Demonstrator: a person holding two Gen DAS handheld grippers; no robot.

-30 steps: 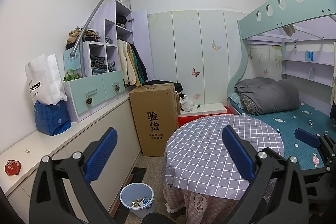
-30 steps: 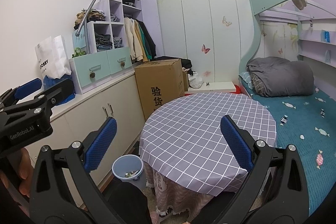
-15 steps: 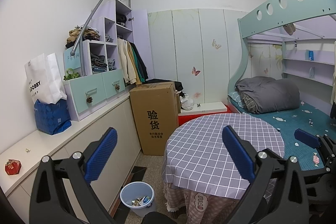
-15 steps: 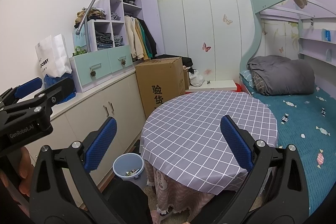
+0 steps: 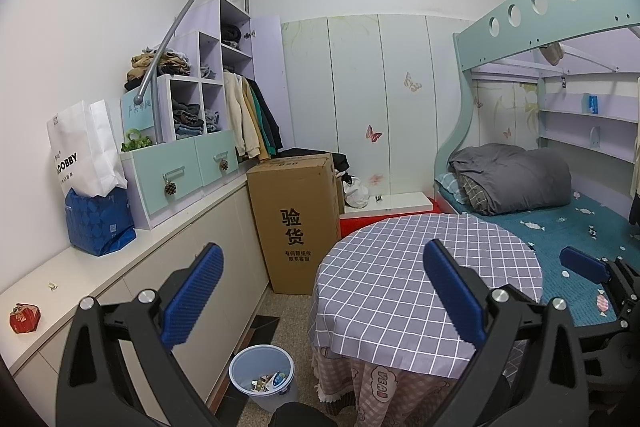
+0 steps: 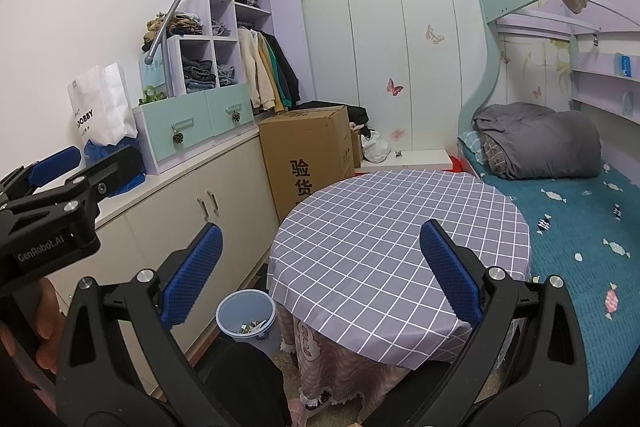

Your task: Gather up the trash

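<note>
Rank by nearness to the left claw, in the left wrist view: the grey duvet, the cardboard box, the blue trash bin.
From the left claw:
1. Blue trash bin, on the floor just below, between cabinet and table.
2. Cardboard box, standing ahead, left of the table.
3. Grey duvet, far right, on the lower bunk.

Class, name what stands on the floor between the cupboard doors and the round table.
A blue bin holding scraps, seen in both wrist views, beside the table and cupboard.
</note>
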